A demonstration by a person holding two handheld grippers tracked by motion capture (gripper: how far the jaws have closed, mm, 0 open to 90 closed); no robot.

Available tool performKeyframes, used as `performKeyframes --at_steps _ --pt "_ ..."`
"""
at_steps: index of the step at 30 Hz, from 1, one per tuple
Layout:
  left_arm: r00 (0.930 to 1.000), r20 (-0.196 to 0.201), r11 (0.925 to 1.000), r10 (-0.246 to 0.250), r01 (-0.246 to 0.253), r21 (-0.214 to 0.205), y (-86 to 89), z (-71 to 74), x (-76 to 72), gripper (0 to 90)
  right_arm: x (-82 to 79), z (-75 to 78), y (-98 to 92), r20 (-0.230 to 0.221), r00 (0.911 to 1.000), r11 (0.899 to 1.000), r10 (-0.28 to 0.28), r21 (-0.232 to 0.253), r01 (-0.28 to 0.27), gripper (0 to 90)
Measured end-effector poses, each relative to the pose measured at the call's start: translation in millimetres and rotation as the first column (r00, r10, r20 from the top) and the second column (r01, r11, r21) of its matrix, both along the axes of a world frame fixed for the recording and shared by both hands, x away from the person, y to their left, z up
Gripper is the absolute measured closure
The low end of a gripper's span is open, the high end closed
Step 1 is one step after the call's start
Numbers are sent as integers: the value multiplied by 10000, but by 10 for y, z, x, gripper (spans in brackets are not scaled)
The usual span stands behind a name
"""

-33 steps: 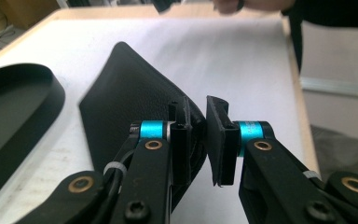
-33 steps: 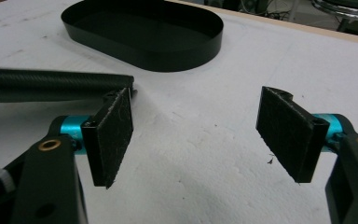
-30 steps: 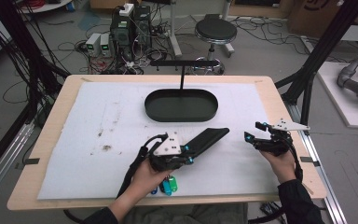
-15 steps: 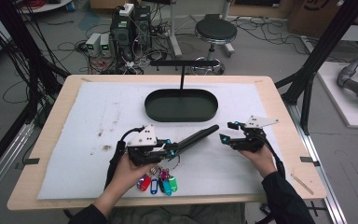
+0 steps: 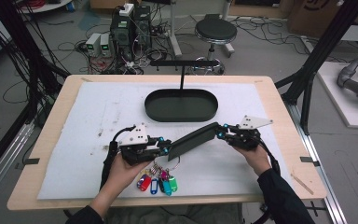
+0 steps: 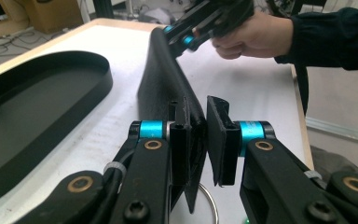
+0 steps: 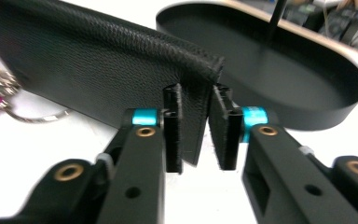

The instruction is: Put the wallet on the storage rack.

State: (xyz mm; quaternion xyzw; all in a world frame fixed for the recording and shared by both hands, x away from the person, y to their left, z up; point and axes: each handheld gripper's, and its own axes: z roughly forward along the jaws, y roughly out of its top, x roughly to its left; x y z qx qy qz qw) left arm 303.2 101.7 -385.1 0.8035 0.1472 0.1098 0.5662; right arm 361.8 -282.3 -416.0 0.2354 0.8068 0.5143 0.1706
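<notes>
A black leather pouch [image 5: 193, 137] slopes between my two grippers just in front of the oval tray [image 5: 181, 116]. My left gripper [image 5: 168, 149] is shut on its lower left end; in the left gripper view the pouch [image 6: 163, 79] runs away from my jaws [image 6: 198, 107] toward the right gripper [image 6: 182, 33]. My right gripper [image 5: 221, 133] is shut on the upper right end, and the stitched corner of the pouch [image 7: 98, 51] sits between its pads [image 7: 196, 95]. A key ring [image 5: 172, 163] with coloured tags [image 5: 158, 181] lies below the left end.
The black oval tray [image 7: 317, 116] with a T-shaped stand [image 5: 182, 63] sits at the middle back of the white mat [image 5: 98, 107]. The tray wall [image 6: 98, 84] is close on the left of my left gripper. Floor cables, boxes and a stool lie beyond the table.
My right gripper has moved left from the table's right side and taken the pouch's right end. My left gripper has drawn the pouch left and nearer, and the tagged keys have come into view.
</notes>
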Motion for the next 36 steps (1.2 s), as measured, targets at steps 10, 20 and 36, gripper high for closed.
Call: performKeyframes --at_steps 10,20,36 --pt "9979 -482 9990 436 -437 -25 9 -164 163 761 -153 -11 -226 -798 9951 9982 591 -69 -599 831" --pt "9974 -563 9937 441 -380 1053 -229 -279 207 481 -200 -12 -187 -837 9936 9965 763 -276 -788 820" --pt "9944 -370 9931 -986 1007 598 -161 -238 202 740 -184 39 -276 -687 9900 9901 1235 762 -1182 443"
